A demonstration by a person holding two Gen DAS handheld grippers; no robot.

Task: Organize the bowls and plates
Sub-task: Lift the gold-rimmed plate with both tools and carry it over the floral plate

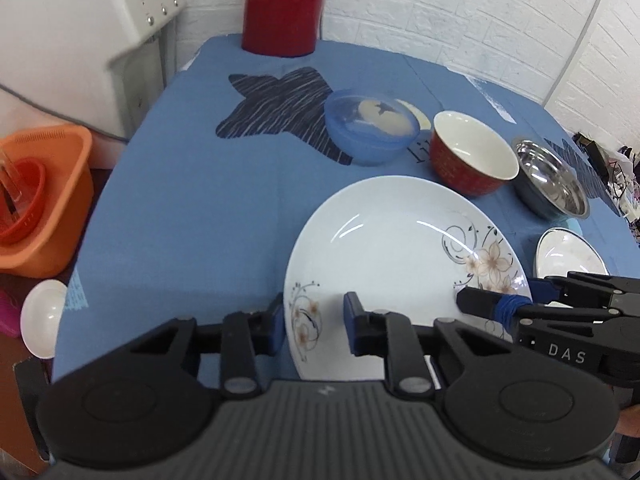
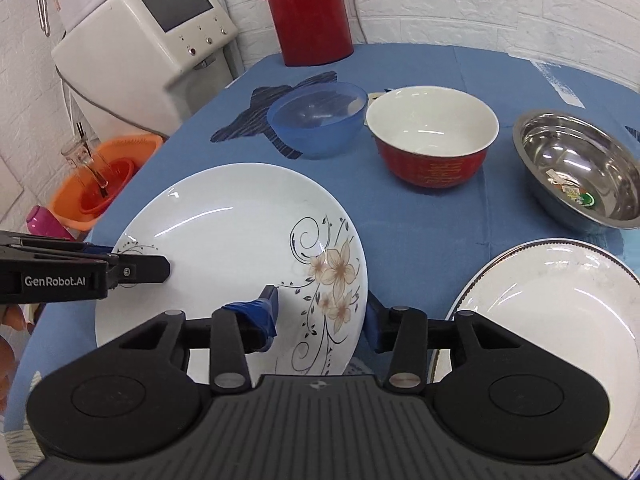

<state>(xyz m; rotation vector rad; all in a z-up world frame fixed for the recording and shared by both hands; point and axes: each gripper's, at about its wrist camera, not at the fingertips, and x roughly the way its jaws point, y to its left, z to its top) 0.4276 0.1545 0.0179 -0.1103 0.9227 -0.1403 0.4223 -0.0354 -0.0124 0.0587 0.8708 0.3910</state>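
- I have the floral plate [image 2: 240, 248] between both tools, at the near edge of the desk [image 1: 180, 200]. My left hand-held gripper [image 1: 312, 320] straddles its rim at 9 o'clock with the jaws parted, not clenched.
- My right hand-held gripper [image 2: 324, 312] straddles the opposite rim at 3 o'clock, likewise spread, one finger over the flower print and one outside the edge.
- To do this well, I judge both should close evenly on the rim before any lift, keeping the plate level so it cannot slide out.
- The likely target is the rimmed plate [image 2: 560, 300] at 4 o'clock in the right wrist view.
- A blue bowl [image 2: 320, 124], red bowl [image 2: 432, 148] and steel bowl [image 2: 580, 176] sit in a row at 12 to 2 o'clock.
- The desk wears a blue cloth; a red jug [image 2: 308, 12] stands at the back before white brick walls.
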